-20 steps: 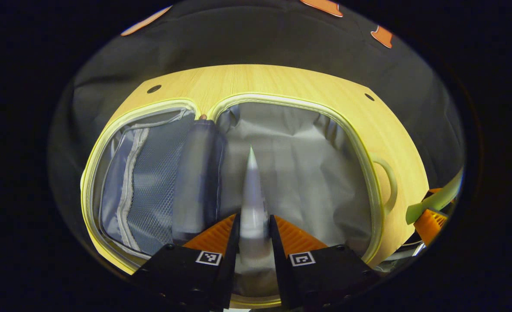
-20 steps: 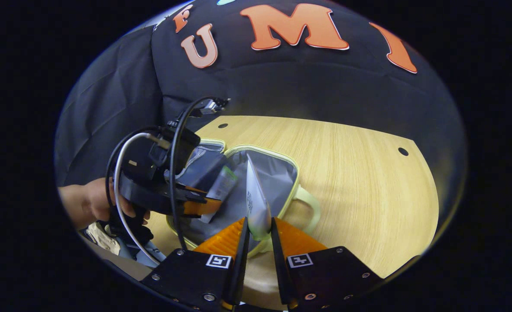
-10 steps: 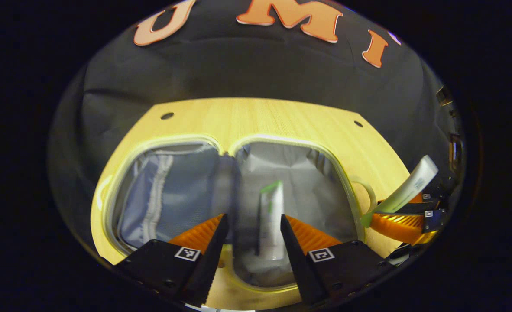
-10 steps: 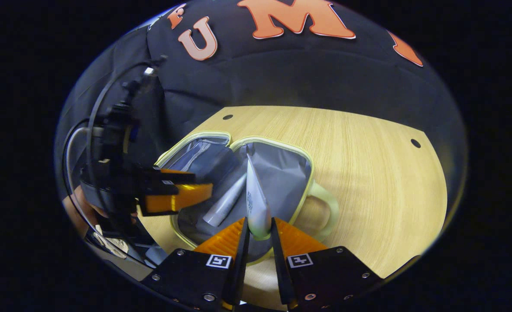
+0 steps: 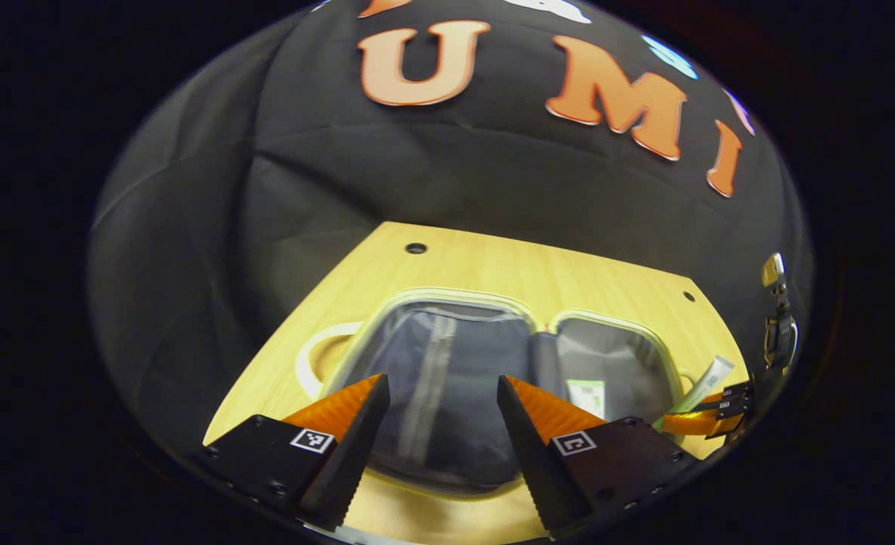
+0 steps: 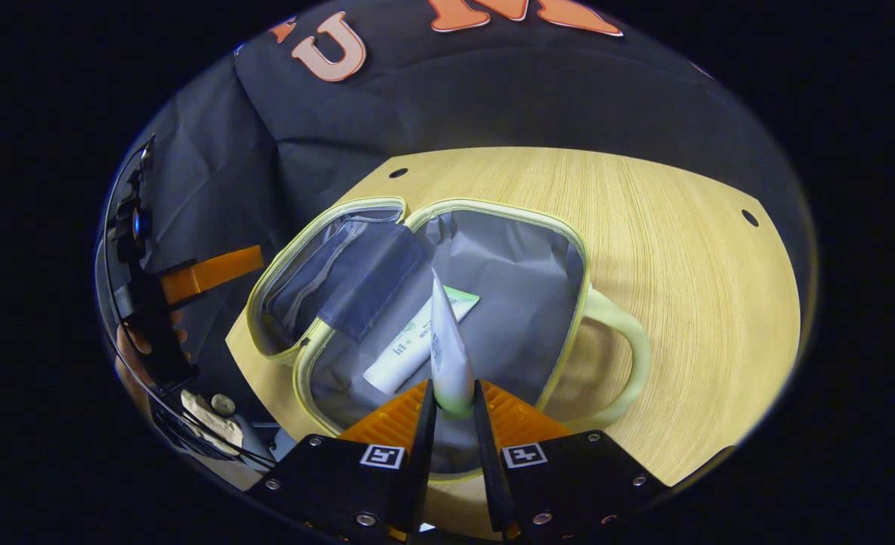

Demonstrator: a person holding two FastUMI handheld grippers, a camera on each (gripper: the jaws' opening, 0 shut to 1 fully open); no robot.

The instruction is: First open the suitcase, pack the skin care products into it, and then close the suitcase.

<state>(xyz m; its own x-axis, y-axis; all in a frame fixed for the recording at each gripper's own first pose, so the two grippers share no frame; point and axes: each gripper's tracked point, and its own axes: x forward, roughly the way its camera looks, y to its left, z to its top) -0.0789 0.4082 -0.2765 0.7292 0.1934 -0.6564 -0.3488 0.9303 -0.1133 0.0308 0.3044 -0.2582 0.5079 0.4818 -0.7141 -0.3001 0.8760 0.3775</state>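
A recording booth: black cloth wall (image 6: 447,98) behind a wooden table (image 6: 682,265).

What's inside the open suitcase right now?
One white tube with a green end lies on the grey lining of the suitcase. The right gripper holds a second tube above it. The flap and mesh pocket hide whatever lies under them.

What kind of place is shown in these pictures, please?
Most likely a staged recording booth, not a home: a black cloth wall hangs behind a bare wooden table with holes near its edge, and an open suitcase lies on it while handheld tools work over it.
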